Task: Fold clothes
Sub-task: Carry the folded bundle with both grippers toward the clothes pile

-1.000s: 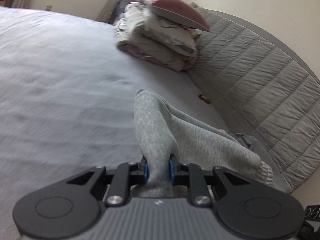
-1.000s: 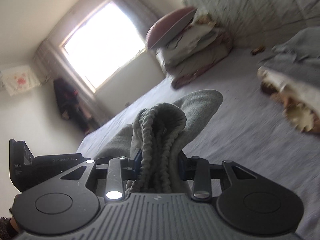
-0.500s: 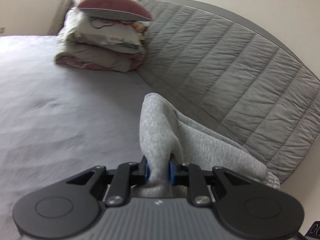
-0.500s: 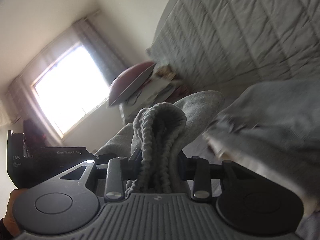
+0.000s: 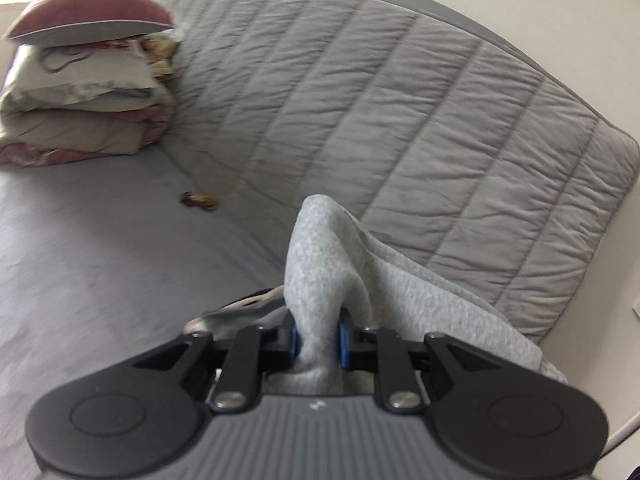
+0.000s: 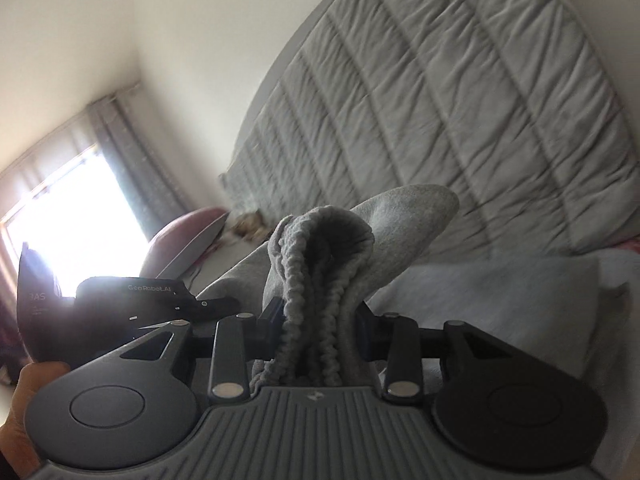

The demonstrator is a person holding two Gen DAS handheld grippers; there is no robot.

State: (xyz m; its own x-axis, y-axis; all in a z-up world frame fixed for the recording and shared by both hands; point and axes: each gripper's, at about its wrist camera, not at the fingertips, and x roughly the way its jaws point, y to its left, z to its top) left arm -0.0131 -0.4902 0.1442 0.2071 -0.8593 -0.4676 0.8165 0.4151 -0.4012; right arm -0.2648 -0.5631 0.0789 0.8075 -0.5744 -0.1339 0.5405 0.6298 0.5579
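A grey fleece garment [image 5: 332,264] is held up over the bed by both grippers. My left gripper [image 5: 319,342] is shut on a fold of its plain grey cloth, which hangs away to the right. My right gripper [image 6: 316,332] is shut on the bunched ribbed elastic band [image 6: 316,272] of the same garment. The left gripper's black body [image 6: 132,300] shows at the left of the right wrist view. More grey cloth [image 6: 500,300] lies on the bed to the right.
A grey quilted headboard [image 5: 400,120] rises behind the lilac bed sheet [image 5: 80,260]. Stacked pillows and folded bedding [image 5: 84,92] sit at the far left. A small brown object [image 5: 199,200] lies by the headboard. A bright window [image 6: 68,216] is at left.
Both grippers have swung with the garment toward the headboard, which now fills both views. The pillow stack has shifted to the left. Both grips are unchanged.
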